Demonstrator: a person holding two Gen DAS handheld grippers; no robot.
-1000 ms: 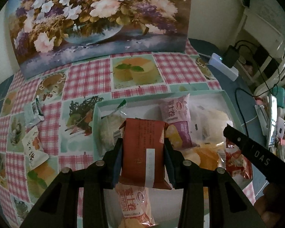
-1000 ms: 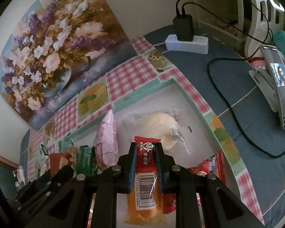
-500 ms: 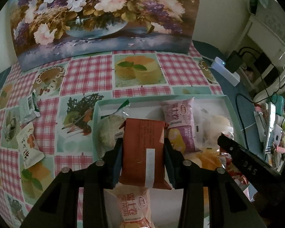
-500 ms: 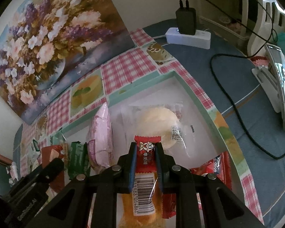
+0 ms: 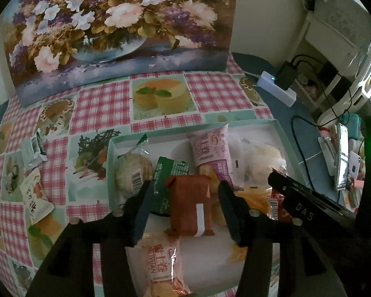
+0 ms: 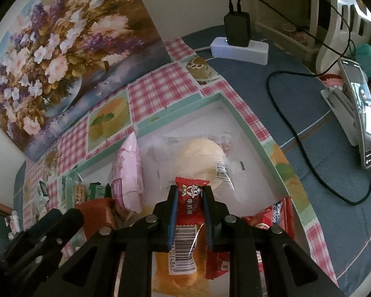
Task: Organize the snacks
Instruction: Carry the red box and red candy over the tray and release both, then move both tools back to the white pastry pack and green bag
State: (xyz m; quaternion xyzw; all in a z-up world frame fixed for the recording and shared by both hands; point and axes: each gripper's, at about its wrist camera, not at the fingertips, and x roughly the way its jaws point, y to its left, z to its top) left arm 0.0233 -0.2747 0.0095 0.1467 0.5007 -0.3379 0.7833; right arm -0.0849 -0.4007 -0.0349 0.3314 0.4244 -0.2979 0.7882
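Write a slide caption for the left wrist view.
Left gripper opening around a brown snack packet above the snack tray.

1. The left gripper (image 5: 185, 198) opened its jaws, which had been clamped on the brown snack packet (image 5: 189, 205); gaps now showed on both sides.
2. The freed brown snack packet dropped into the tray (image 5: 111, 148) and lay lower between the fingers.
3. A green packet (image 5: 169, 178) came into view beside the brown snack packet.
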